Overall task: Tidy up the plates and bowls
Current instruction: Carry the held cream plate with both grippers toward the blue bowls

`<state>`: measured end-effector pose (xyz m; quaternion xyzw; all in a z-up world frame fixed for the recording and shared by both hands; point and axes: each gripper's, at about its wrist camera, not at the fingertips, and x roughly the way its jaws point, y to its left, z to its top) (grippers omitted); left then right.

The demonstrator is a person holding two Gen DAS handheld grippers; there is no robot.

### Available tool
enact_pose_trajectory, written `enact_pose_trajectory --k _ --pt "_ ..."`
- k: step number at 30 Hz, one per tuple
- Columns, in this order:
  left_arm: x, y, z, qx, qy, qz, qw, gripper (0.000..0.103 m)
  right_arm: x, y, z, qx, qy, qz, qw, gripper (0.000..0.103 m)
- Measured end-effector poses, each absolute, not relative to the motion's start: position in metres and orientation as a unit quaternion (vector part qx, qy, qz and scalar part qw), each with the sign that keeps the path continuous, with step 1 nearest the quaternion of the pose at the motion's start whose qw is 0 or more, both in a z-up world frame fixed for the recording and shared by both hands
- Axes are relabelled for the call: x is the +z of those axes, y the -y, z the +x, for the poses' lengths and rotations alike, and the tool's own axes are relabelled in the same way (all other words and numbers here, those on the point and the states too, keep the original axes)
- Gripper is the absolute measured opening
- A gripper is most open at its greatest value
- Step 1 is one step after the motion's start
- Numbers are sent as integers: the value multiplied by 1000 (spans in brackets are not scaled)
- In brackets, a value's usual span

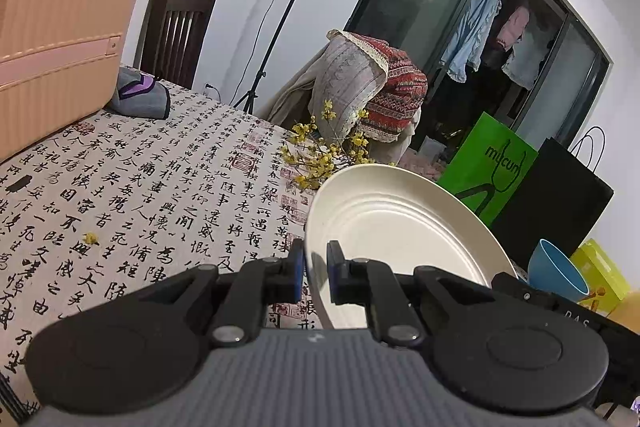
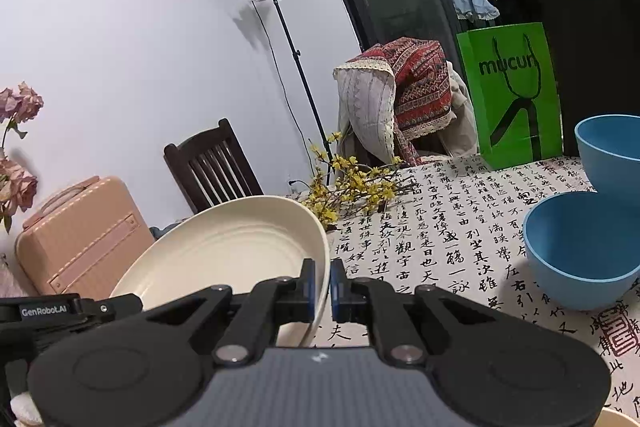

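Note:
A cream plate (image 1: 404, 227) hangs tilted above the table, held at both sides. My left gripper (image 1: 317, 267) is shut on its left rim in the left wrist view. In the right wrist view the same cream plate (image 2: 224, 255) fills the lower left, and my right gripper (image 2: 323, 287) is shut on its right rim. Two blue bowls rest on the tablecloth to the right: a near blue bowl (image 2: 580, 251) and a far blue bowl (image 2: 612, 151). One blue bowl (image 1: 554, 271) shows past the plate's right edge in the left wrist view.
The table (image 1: 132, 187) wears a calligraphy-print cloth. A pink suitcase (image 1: 52, 59) stands on its left part, yellow flower twigs (image 2: 352, 187) lie at the far edge, and a green paper bag (image 2: 512, 95) and a black bag (image 2: 596, 67) stand at the back right. Two chairs and a lamp stand lie beyond.

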<state>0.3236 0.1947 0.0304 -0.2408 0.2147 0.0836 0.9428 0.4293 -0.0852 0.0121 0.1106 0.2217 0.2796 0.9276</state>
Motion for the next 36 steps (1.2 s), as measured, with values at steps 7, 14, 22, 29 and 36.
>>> enact_pose_trajectory --k 7,14,22,29,36 --pt "28 -192 314 79 -214 -246 942 12 12 89 419 279 -214 114 929 8" --pt "26 -190 306 76 -211 -247 943 12 14 93 410 280 -205 114 931 8" --pt "27 -185 294 74 -209 -246 944 12 9 98 404 279 -206 119 930 8" --pt "29 -178 287 75 -204 -243 945 12 6 104 399 280 -205 125 929 8" --pt "27 -174 280 75 -203 -244 945 12 4 107 394 282 -205 126 929 8"
